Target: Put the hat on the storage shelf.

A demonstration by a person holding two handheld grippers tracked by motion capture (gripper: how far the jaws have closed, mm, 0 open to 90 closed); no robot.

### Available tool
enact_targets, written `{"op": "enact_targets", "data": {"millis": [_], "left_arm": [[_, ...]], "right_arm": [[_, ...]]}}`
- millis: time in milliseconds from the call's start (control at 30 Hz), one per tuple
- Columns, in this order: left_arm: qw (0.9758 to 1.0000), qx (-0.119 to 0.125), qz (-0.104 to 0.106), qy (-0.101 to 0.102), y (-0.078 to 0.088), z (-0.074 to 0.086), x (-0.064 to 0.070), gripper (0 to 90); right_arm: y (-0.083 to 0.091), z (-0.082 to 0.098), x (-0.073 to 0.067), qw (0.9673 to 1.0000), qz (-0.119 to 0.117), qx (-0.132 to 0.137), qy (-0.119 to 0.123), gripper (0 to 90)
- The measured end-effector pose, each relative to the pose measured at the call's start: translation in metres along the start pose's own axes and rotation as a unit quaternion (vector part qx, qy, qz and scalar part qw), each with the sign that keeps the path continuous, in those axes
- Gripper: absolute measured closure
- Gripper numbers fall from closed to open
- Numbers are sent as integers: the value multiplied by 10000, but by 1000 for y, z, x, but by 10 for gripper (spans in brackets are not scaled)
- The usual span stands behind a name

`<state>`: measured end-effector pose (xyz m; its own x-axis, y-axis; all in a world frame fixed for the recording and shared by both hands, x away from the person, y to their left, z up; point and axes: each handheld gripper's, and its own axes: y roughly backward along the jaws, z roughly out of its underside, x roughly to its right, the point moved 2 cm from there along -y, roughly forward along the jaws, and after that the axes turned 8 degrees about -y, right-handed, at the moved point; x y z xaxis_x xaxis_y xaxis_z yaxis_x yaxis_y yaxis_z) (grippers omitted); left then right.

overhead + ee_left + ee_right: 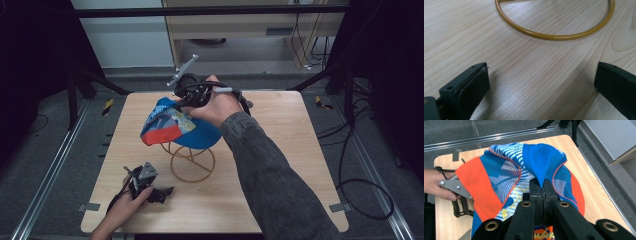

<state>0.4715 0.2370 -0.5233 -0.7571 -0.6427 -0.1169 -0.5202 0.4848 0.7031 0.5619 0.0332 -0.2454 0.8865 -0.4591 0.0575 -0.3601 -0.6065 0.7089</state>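
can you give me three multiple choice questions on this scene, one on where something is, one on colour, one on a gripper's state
1. Where is the cap?
A. flat on the table by the left gripper
B. over the top of the wire stand, held by the right gripper
C. on the floor past the table

2. What colour is the wire stand?
A. yellow-gold
B. black
C. white

3. How do the left gripper's jaws stand?
A. shut on the cap
B. shut on the stand's ring
C. open over bare table

Answers:
1 B: the high view shows the cap above the stand's ring, and the right gripper has its jaws pinched on the blue cloth.
2 A: its base ring reads yellow-gold against the wooden table.
3 C: the left gripper view shows a wide gap with only wood grain between the jaws.
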Motion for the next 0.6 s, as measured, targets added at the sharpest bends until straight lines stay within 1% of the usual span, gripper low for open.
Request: {"op": "enact_targets", "data": {"millis": [233,300,433,533,600], "left_arm": [[10000,2,0,-2,0,0,0,0],[10000,3,2,0,0,0,0,0],[10000,1,1,-1,0,0,0,0],[10000,2,1,-1,0,0,0,0],[10000,2,1,-2,0,0,0,0]], "right_arm": [[-4,2,1,10000,-15,-29,3,885],[-3,2,1,10000,-24,-37,-30,880],[-2,4,2,10000,-13,-14,-68,842],[-1,7,3,9999,-36,25,-155,784],[0,8,3,9998,-34,5,-183,755]]}}
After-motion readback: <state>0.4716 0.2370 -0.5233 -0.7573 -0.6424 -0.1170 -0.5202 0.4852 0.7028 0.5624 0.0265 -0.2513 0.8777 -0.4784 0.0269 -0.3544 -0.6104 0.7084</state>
